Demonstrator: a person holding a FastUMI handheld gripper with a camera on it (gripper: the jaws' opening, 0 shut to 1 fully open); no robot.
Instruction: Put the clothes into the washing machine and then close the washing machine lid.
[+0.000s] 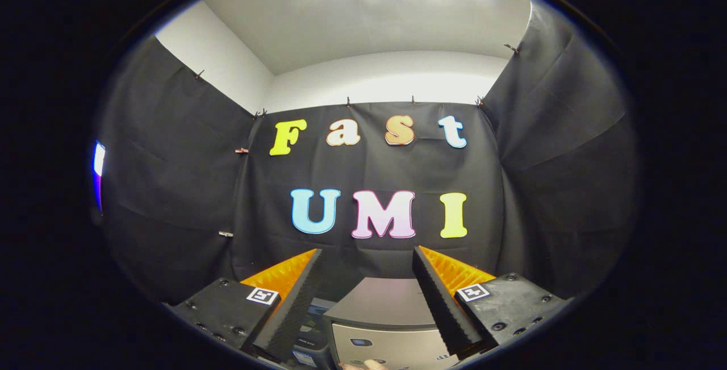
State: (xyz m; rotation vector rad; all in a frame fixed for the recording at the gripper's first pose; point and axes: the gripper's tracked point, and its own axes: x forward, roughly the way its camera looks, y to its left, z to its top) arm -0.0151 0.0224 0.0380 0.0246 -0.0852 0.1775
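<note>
Two fingers of the gripper (pixel 367 302) are seen spread wide apart, with nothing held between them; the jaws are fully open and neither finger touches anything. Each finger (pixel 295 302) is mounted on a dark block that carries a small square marker (pixel 262 295).

Between the fingers and just below them, the washing machine (pixel 379 324) is seen from above and in front. Its flat grey lid (pixel 386 302) lies level on top, apparently shut, though the seam cannot be made out clearly. Below the lid, a lighter front panel (pixel 386 347) with small dark markings is visible. At the panel's lower edge, a pale rounded shape (pixel 372 364) is glimpsed; whether it is a fingertip or a piece of clothing cannot be told.

Just beside the machine, on the side of the left finger, a dark box (pixel 309 339) with a small label is partly hidden behind that finger.

Beyond the fingers, the booth's black cloth wall (pixel 170 177) is hung with small clips (pixel 241 150), and white wall and ceiling are seen above it.
</note>
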